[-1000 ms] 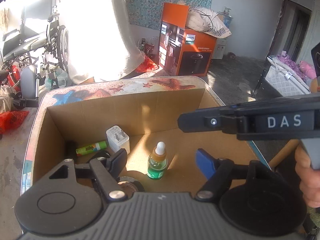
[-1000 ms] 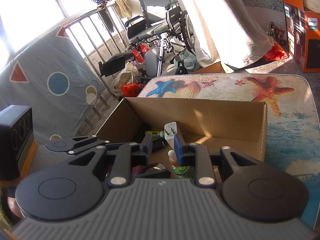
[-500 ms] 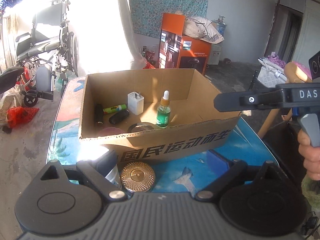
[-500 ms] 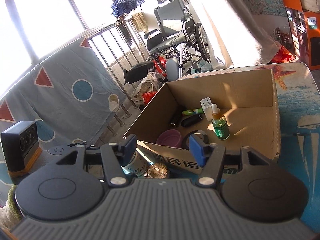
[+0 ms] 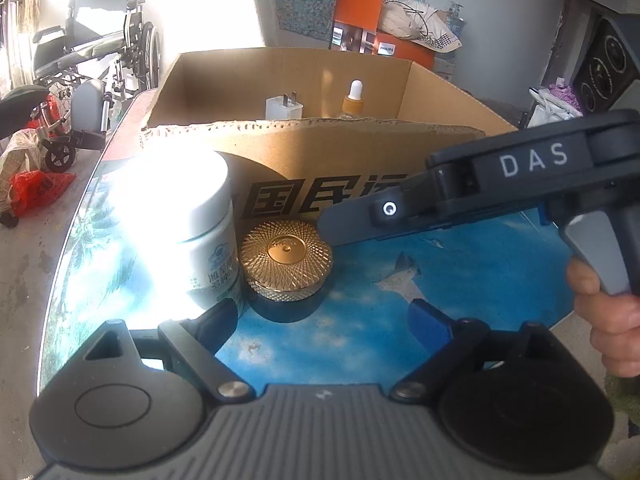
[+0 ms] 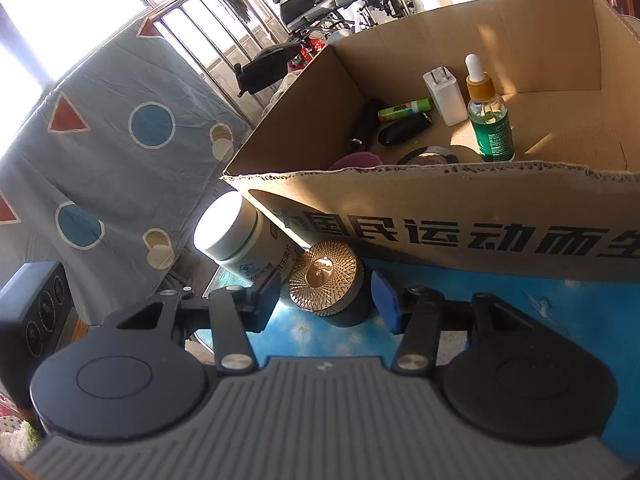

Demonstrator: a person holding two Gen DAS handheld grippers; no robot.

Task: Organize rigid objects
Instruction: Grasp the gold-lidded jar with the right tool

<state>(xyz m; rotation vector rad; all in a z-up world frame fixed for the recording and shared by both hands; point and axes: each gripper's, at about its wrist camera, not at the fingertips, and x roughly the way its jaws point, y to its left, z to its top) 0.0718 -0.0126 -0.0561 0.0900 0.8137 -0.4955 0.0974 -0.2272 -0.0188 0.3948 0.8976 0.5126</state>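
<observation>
Right gripper (image 6: pixel 326 294), jaws closing but apart, flanks the round gold-lidded jar (image 6: pixel 326 280) beside a smooth white bottle (image 6: pixel 240 242); left gripper (image 5: pixel 320 322) gapes, narrowing.

Both wrist views look down-forward past own fingers, close on gold-lidded jar (image 5: pixel 287 258) (image 6: pixel 323 276) before cardboard box (image 5: pixel 352 148) (image 6: pixel 460 216); both shared

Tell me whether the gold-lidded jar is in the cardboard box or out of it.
Out. The gold-lidded jar stands on the blue tabletop in front of the cardboard box, beside the white bottle, lid on.
</observation>
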